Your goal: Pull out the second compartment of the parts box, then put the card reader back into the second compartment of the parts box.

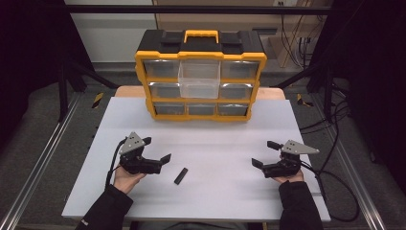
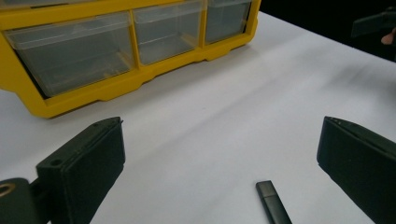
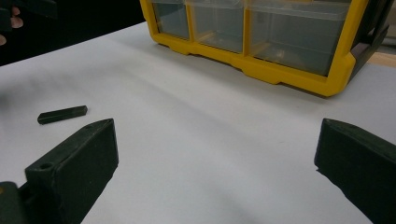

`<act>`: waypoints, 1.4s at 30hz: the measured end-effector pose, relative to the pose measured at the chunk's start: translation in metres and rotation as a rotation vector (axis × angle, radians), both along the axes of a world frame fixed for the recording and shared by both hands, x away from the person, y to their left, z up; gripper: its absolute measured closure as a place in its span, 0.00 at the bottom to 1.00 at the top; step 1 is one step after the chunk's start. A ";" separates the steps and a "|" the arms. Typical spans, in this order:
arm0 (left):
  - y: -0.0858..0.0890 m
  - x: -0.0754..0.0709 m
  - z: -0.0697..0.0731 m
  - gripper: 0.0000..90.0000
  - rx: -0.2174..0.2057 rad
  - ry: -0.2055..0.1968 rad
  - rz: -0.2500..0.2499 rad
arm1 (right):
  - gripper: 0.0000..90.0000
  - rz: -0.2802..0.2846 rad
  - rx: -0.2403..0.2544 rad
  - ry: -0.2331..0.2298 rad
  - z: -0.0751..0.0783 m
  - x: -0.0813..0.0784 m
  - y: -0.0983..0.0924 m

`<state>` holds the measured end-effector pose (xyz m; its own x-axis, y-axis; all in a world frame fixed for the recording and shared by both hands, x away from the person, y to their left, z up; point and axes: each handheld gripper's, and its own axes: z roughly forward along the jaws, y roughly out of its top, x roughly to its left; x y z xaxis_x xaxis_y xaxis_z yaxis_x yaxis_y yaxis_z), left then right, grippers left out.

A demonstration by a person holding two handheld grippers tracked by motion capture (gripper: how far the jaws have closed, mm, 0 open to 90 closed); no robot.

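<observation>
Black and slim, the stick (image 1: 180, 176) lies flat on the white table (image 1: 230, 191), well in front of the yellow organizer (image 1: 201, 115). My left gripper (image 1: 155, 149), jaws wide apart, sits just beside the stick; I should square both jaws across its narrow sides before closing. My right gripper (image 1: 266, 154) waits open, far from the stick.

A white table top (image 1: 230, 191) is seen from above, set on a wooden board whose edge shows just behind it. A yellow and black drawer cabinet (image 1: 163, 115) is stood upright on the far middle of the top, its rows of clear drawers faced toward the person. One clear drawer (image 1: 198, 79) in the upper middle is pulled out. A small black stick (image 1: 180, 176), flat and oblong, is laid on the near left part of the top, well apart from the cabinet.
</observation>
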<state>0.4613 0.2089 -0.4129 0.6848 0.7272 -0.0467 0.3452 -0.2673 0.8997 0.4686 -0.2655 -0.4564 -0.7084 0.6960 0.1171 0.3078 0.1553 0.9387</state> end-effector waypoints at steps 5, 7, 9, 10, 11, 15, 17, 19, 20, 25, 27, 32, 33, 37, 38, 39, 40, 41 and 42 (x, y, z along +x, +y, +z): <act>-0.005 -0.001 -0.006 0.01 0.016 0.025 -0.023 | 0.00 -0.002 -0.003 0.003 0.000 0.000 0.000; -0.006 -0.001 -0.006 0.01 0.023 0.026 -0.022 | 0.00 -0.001 -0.004 0.003 0.000 0.000 0.000; -0.008 -0.002 -0.008 0.01 0.030 0.033 -0.026 | 0.00 0.000 -0.004 0.002 -0.001 0.000 0.000; -0.010 -0.002 -0.009 0.01 0.036 0.034 -0.025 | 0.00 0.000 -0.004 0.002 -0.001 0.000 0.000; -0.011 -0.002 -0.010 0.01 0.041 0.035 -0.028 | 0.00 0.000 0.000 0.002 0.000 0.000 0.000; -0.015 -0.004 -0.012 0.01 0.051 0.039 -0.036 | 0.00 0.000 0.002 -0.003 0.000 0.000 0.000; -0.016 -0.004 -0.013 0.00 0.052 0.045 -0.045 | 0.00 0.001 0.003 -0.003 0.000 0.000 0.000; -0.017 -0.005 -0.014 0.00 0.056 0.046 -0.046 | 0.00 0.001 0.003 -0.001 0.000 0.000 0.000; -0.018 -0.005 -0.014 0.00 0.056 0.049 -0.047 | 0.00 0.001 0.002 -0.001 0.000 0.000 0.000; -0.023 -0.007 -0.018 0.00 0.074 0.060 -0.058 | 0.00 0.001 0.003 -0.001 0.000 0.000 0.000; -0.025 -0.007 -0.019 0.00 0.078 0.068 -0.066 | 0.00 0.001 0.005 -0.003 0.000 0.000 0.000; -0.031 -0.009 -0.023 0.00 0.099 0.080 -0.069 | 0.00 0.002 0.004 -0.003 0.000 0.000 -0.001; -0.033 -0.009 -0.025 0.01 0.105 0.088 -0.070 | 0.00 0.003 0.006 -0.004 0.001 0.000 -0.001; -0.036 -0.011 -0.029 0.02 0.117 0.109 -0.070 | 0.00 0.003 0.006 -0.007 0.001 0.000 -0.001; -0.036 -0.011 -0.029 0.02 0.117 0.109 -0.070 | 0.00 0.003 0.006 -0.007 0.001 -0.001 -0.001; -0.036 -0.011 -0.030 0.02 0.119 0.111 -0.069 | 0.00 0.003 0.006 -0.007 0.001 -0.001 -0.001; -0.037 -0.011 -0.031 0.02 0.120 0.117 -0.071 | 0.00 0.003 0.006 -0.007 0.001 -0.001 -0.001; -0.038 -0.012 -0.032 0.03 0.127 0.123 -0.072 | 0.00 0.003 0.005 -0.006 0.001 -0.001 -0.001; -0.038 -0.012 -0.033 0.03 0.130 0.127 -0.073 | 0.00 0.003 0.008 -0.004 0.001 -0.001 -0.001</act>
